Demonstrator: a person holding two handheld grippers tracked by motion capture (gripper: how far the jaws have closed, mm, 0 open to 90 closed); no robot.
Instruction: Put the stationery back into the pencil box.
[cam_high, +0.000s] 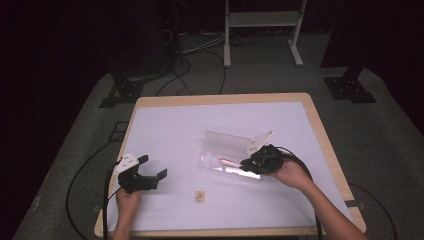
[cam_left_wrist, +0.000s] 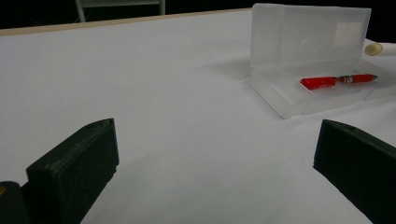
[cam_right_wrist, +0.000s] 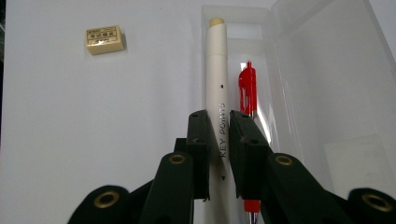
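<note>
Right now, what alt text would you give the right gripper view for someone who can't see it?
A black claw is shut on a cream marker pen above an open clear plastic case that holds a red pen. A small cream eraser lies on the white table to the left.

1. This is a lab or recording studio, not a home.
2. A lone white-topped table (cam_high: 170, 125) stands on grey carpet (cam_high: 380, 150).
3. Black cables (cam_high: 180, 75) trail across the floor.
4. Dark stand bases (cam_high: 350, 89) and a white metal frame (cam_high: 262, 30) ring the table.
</note>
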